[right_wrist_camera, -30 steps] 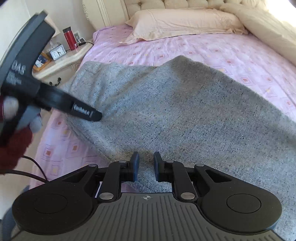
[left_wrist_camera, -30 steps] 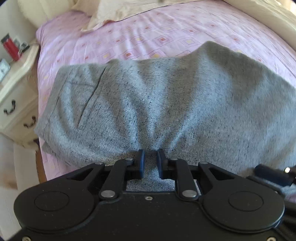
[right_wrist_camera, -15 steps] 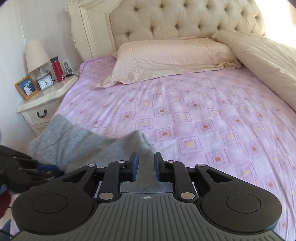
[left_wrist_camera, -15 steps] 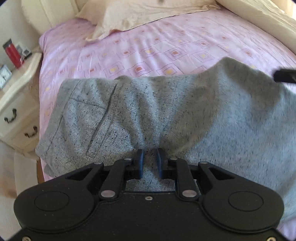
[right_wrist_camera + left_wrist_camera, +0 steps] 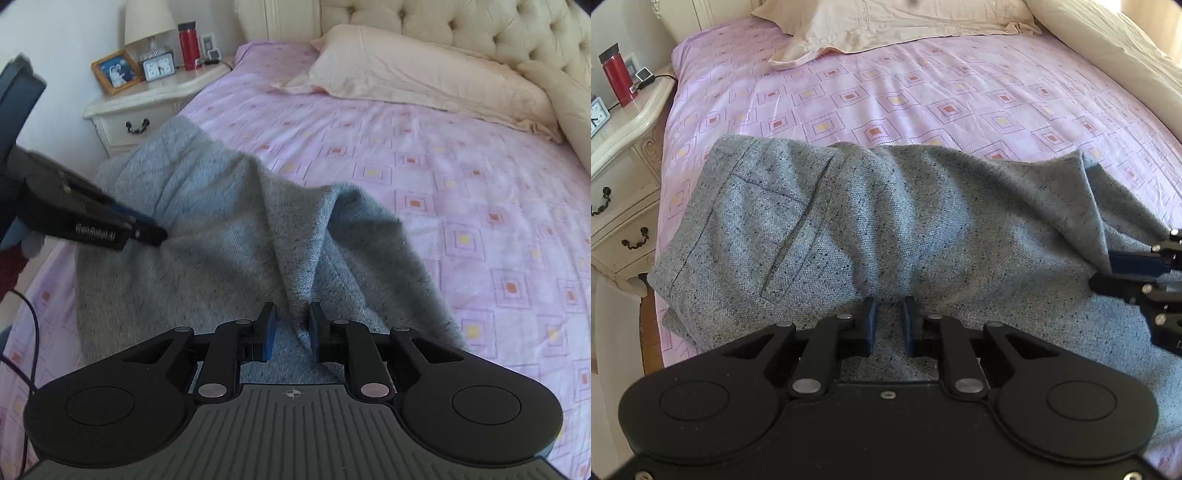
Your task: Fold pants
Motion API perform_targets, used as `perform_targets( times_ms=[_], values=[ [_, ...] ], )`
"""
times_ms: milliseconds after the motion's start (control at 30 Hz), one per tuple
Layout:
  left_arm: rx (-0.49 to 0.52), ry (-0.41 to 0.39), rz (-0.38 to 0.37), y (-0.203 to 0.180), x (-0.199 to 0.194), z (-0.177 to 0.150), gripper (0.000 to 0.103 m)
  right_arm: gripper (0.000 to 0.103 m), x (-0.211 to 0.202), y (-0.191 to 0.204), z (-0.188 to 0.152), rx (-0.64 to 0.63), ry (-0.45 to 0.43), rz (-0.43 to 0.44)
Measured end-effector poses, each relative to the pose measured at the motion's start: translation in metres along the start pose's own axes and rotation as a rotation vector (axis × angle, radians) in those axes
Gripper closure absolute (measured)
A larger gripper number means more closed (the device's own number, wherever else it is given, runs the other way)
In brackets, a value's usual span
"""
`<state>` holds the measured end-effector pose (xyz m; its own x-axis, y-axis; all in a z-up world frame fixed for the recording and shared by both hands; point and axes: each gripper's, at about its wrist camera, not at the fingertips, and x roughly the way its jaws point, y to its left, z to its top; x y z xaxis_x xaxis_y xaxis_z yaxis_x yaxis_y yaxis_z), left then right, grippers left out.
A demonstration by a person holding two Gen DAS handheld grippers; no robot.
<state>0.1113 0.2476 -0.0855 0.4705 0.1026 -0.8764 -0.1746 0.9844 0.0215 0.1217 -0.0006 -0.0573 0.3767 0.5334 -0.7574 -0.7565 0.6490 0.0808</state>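
Observation:
Grey speckled pants [image 5: 886, 229] lie folded across the near left part of the pink bed, waistband and pocket to the left. My left gripper [image 5: 889, 321] is shut on the near edge of the pants. My right gripper [image 5: 291, 326] is shut on a raised fold of the pants [image 5: 236, 236], which peaks just ahead of it. The left gripper also shows in the right wrist view [image 5: 110, 229] at the left, pinching the cloth. The right gripper shows at the right edge of the left wrist view [image 5: 1137, 269].
The pink patterned bed sheet [image 5: 923, 96] stretches ahead. A cream pillow [image 5: 413, 70] and a tufted headboard [image 5: 480, 26] are at the far end. A cream nightstand [image 5: 147, 99] on the left carries a lamp, clock, photo frame and red bottle [image 5: 188, 46].
Both grippers have carried the cloth towards the near side of the bed. The pants' far edge has slid nearer, baring more sheet. The right gripper has swung left and dropped lower.

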Motion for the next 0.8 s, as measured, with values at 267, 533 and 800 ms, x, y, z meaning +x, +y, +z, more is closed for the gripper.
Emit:
perform_targets(
  times_ms=[267, 533, 800],
  values=[
    [-0.005, -0.016, -0.012, 0.003, -0.001, -0.002, 0.080, 0.079, 0.005, -0.050, 0.047, 0.178, -0.100, 0.038],
    [-0.023, -0.025, -0.037, 0.007, -0.002, -0.003, 0.080, 0.080, 0.051, -0.065, 0.062, 0.280, 0.030, 0.187],
    [0.004, -0.046, -0.039, 0.006, -0.003, -0.006, 0.080, 0.102, 0.078, -0.077, 0.069, 0.324, -0.007, 0.083]
  ],
)
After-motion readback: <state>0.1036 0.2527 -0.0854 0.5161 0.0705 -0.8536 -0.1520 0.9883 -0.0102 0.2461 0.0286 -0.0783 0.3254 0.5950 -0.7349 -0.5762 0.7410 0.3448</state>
